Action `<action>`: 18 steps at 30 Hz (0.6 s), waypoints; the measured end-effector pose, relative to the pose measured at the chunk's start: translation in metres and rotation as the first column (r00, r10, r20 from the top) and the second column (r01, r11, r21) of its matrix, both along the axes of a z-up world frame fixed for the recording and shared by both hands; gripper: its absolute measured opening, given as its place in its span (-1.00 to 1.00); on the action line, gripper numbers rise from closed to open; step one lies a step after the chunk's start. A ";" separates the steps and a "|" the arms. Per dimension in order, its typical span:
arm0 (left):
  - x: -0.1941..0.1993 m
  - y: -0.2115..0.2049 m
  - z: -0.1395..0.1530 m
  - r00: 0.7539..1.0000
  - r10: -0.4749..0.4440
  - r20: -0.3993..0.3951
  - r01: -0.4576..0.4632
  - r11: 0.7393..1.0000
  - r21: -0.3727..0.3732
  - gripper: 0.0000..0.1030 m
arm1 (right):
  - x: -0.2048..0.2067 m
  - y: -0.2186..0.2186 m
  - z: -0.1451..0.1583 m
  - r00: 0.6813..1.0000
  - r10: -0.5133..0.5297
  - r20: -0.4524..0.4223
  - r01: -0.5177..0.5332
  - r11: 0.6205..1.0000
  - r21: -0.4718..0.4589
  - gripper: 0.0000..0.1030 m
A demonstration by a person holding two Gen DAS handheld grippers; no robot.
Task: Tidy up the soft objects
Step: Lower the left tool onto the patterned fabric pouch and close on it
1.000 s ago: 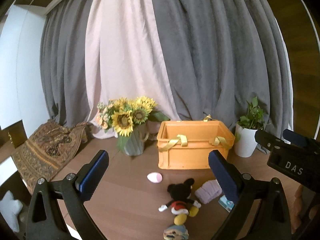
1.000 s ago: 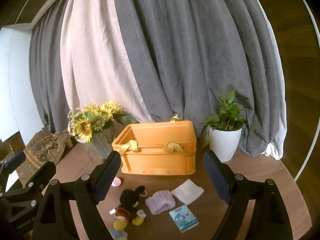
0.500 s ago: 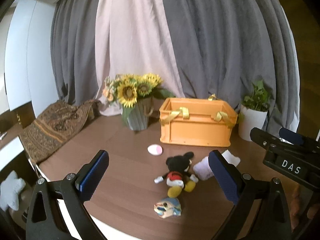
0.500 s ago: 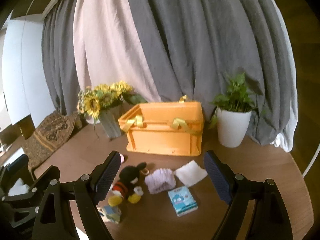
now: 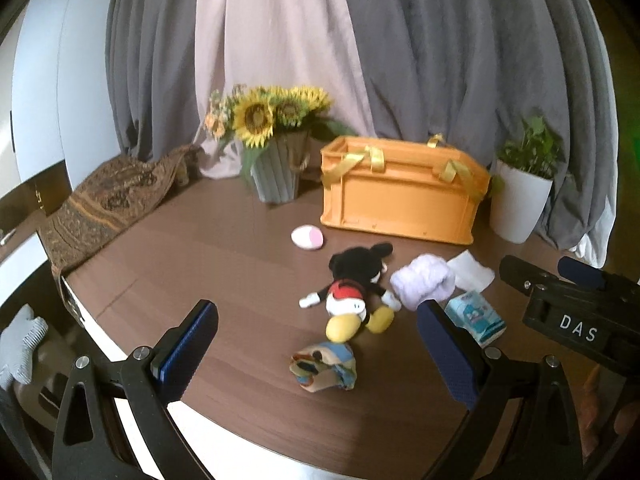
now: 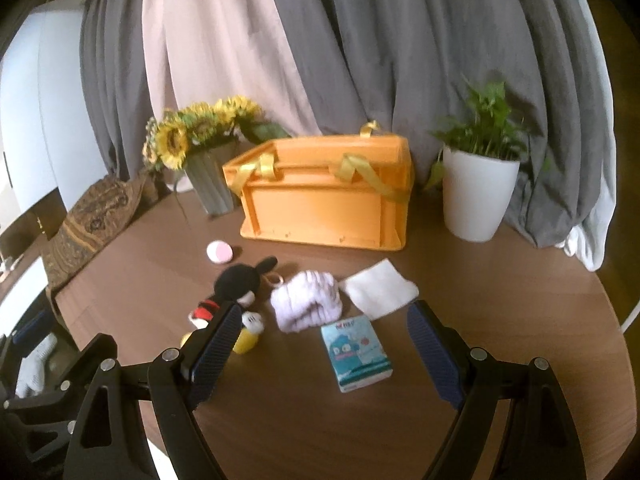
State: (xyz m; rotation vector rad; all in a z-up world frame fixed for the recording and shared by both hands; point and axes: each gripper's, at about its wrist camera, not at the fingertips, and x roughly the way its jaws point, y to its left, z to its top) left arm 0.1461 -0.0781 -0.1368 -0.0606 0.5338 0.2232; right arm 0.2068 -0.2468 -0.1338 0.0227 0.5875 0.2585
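Left wrist view: left gripper (image 5: 316, 354) spread wide, nothing between the pads, hanging over the near edge of the round brown table (image 5: 208, 264). Straight ahead, just past the fingertips: crumpled printed cloth (image 5: 324, 366). Beyond it, mouse plush (image 5: 354, 286) on its back, feet toward the claw. Right of the plush: lilac knit piece (image 5: 422, 282), white folded cloth (image 5: 470, 272), blue tissue pack (image 5: 474, 316) beside the right finger. Pink-and-white puff (image 5: 307, 237) farther ahead, left. Orange crate (image 5: 400, 196) at the back, top open, likely the drop spot. Right gripper's black body at far right edge.

Right wrist view: right gripper (image 6: 320, 354) spread wide too, empty. Tissue pack between the fingers, just ahead; lilac knit piece and white cloth beyond; plush partly behind the left finger. Crate ahead, between sunflower vase (image 6: 210, 188) and potted plant (image 6: 476, 200). Soft items all loose on the table, none in the crate; probably lining up for a first pick.
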 end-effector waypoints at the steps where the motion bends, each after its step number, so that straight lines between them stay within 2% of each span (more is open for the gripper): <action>1: 0.002 0.000 -0.004 1.000 0.005 -0.010 -0.005 1.000 -0.001 0.96 | 0.003 -0.001 -0.004 1.000 -0.003 -0.010 0.003 1.000 -0.004 0.67; 18: 0.041 -0.007 -0.064 0.989 0.031 -0.144 -0.033 0.999 -0.005 0.92 | 0.048 -0.009 -0.075 0.983 -0.020 -0.184 0.011 0.999 -0.046 0.67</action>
